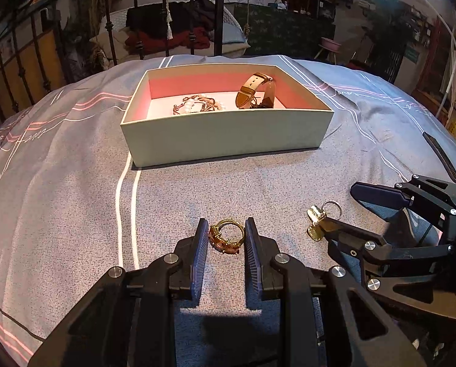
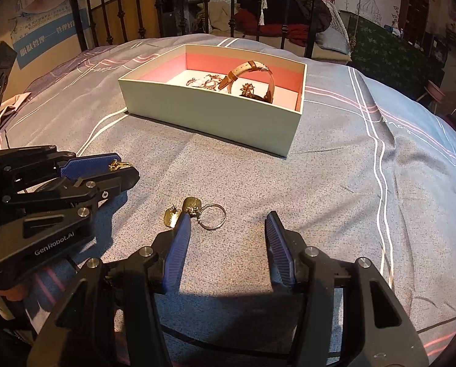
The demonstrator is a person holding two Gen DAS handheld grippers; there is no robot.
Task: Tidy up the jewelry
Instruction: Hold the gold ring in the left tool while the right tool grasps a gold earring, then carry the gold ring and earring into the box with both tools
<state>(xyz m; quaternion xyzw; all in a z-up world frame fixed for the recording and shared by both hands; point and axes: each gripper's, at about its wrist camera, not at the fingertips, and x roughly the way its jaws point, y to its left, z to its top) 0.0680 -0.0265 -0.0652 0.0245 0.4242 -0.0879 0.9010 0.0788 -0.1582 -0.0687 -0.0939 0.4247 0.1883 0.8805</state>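
A gold ring with amber stones [image 1: 226,237] lies on the grey bedspread between the fingers of my left gripper [image 1: 225,229], which touch or nearly touch its sides. In the right wrist view the ring's gold edge [image 2: 119,164] shows at that gripper's tips. A silver ring with gold earrings [image 2: 197,212] lies just ahead of my right gripper [image 2: 228,223], which is open and empty; its left finger [image 2: 180,232] touches the earrings. This cluster also shows in the left wrist view [image 1: 321,218]. An open box [image 1: 228,134] holds a tan-strapped watch [image 1: 254,90] and chains [image 1: 197,105].
The box [image 2: 209,119] stands mid-bed beyond both grippers. A black iron bed frame [image 1: 218,12] rises behind it, with a chair piled with clothes further back. The bedspread [image 2: 335,183] has white and pink stripes.
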